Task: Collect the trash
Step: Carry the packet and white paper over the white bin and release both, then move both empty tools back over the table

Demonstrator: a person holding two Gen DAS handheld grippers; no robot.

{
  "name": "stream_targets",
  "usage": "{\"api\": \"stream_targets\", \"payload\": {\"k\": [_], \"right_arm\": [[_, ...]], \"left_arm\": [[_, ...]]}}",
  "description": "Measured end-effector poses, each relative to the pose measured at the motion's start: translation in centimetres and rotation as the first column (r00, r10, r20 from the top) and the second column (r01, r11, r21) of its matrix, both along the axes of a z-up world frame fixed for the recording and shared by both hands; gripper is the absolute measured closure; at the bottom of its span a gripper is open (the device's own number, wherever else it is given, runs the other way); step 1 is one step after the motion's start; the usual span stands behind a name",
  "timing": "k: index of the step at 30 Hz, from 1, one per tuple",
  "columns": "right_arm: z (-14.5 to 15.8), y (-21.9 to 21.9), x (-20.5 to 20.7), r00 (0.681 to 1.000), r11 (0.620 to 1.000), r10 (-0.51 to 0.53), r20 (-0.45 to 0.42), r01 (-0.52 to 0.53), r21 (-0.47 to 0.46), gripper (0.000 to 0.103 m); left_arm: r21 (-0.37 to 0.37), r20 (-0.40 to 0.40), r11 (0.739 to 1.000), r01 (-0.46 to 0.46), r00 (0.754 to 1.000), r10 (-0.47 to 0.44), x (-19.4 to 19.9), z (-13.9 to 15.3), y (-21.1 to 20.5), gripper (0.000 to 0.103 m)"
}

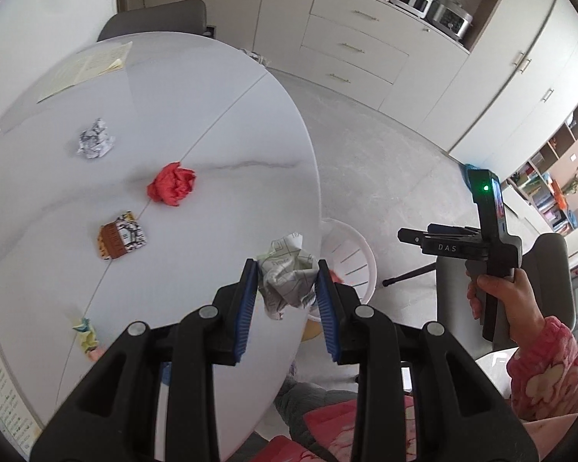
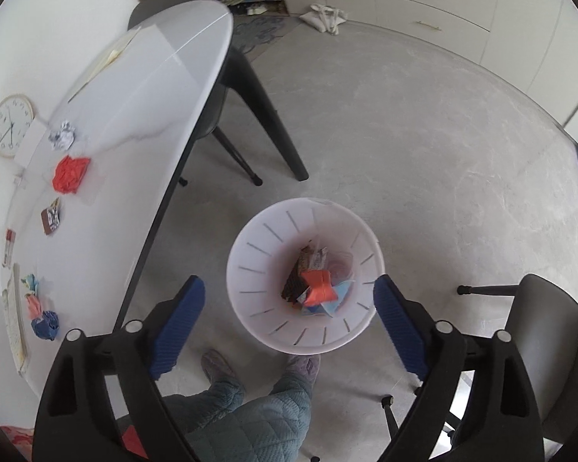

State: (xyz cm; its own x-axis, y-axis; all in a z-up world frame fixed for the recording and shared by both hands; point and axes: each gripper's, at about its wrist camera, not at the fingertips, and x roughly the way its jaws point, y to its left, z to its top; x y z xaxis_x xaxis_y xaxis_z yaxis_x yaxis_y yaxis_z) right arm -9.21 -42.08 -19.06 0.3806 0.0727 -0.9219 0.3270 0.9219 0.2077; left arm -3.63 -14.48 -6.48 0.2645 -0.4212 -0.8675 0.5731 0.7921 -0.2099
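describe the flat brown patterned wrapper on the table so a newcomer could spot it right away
Start at the white table and find the red crumpled ball near its seam. The wrapper lies just nearer the camera from it. Unlike the crumpled balls around it, it is flat and squarish, brown with black-and-white print.

My left gripper (image 1: 287, 288) has black angular arms with round silver pivot screws and ribbed blue pads on its jaws. The right gripper (image 2: 289, 321) is built the same; its black handle carries a green light and white "DAS" lettering. My sleeve (image 1: 547, 365) is pink with pale patches. I wear quilted grey-blue trousers (image 2: 246, 419) and grey slippers (image 2: 215, 364).
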Motion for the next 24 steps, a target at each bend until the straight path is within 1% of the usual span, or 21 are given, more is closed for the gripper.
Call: {"api": "stream_targets", "payload": {"k": [2, 6, 8, 11, 14, 15, 17, 18, 19, 22, 24], "right_arm": [[1.0, -1.2, -0.8, 1.000, 1.000, -0.023, 0.010, 0.023, -0.013, 0.011], [3.3, -3.2, -2.1, 0.998, 0.996, -0.056, 0.031, 0.058, -0.066, 0.005], [4.4, -3.9, -2.7, 0.996, 0.995, -0.065, 0.054, 0.069, -0.066, 0.004], [6.0, -4.4, -3.4, 0.995, 0.993, -0.069, 0.079, 0.076, -0.095, 0.003], [7.3, -4.7, -4.1, 0.993, 0.989, -0.062, 0.100, 0.074, -0.128, 0.003], [7.7, -4.7, -4.3, 0.992, 0.989, -0.061, 0.108, 0.075, -0.130, 0.003], [8.1, -5.0, -4.6, 0.991, 0.989, -0.066, 0.120, 0.081, -0.122, 0.003], [8.1, -5.2, -4.7, 0.990, 0.989, -0.069, 0.123, 0.084, -0.119, 0.003], [8.2, -5.3, -4.8, 0.990, 0.989, -0.072, 0.124, 0.087, -0.117, 0.003], [8.0, -5.5, -4.8, 0.990, 0.990, -0.073, 0.119, 0.086, -0.112, 0.003], [7.9, -5.5, -4.8, 0.991, 0.990, -0.070, 0.112, 0.083, -0.112, 0.003]], "left_arm": [[0.001, -0.013, 1.000, 0.031, 0.999, -0.031, -0.2, -0.6, -2.0, 0.073], [0.022, -0.024, 0.995, 0.101, 0.995, -0.100, -0.6, -1.7, -6.5, 0.073], [0.029, -0.033, 0.990, 0.135, 0.990, -0.134, -0.8, -2.3, -8.6, 0.073], [0.034, -0.061, 0.983, 0.179, 0.982, -0.176, -0.9, -3.5, -11.5, 0.072], [0.049, -0.101, 0.980, 0.195, 0.977, -0.190, -0.8, -4.9, -13.6, 0.070], [0.060, -0.115, 0.978, 0.202, 0.974, -0.194, -0.9, -5.4, -14.4, 0.065], [0.080, -0.122, 0.975, 0.209, 0.972, -0.199, -1.1, -6.0, -15.4, 0.047], [0.090, -0.118, 0.974, 0.206, 0.974, -0.195, -1.2, -6.2, -15.7, 0.032], [0.096, -0.108, 0.975, 0.202, 0.976, -0.192, -1.3, -6.2, -16.0, 0.023], [0.094, -0.099, 0.973, 0.212, 0.974, -0.203, -1.7, -6.1, -16.7, 0.012], [0.099, -0.091, 0.972, 0.212, 0.975, -0.203, -1.6, -5.9, -16.7, 0.009]]}}
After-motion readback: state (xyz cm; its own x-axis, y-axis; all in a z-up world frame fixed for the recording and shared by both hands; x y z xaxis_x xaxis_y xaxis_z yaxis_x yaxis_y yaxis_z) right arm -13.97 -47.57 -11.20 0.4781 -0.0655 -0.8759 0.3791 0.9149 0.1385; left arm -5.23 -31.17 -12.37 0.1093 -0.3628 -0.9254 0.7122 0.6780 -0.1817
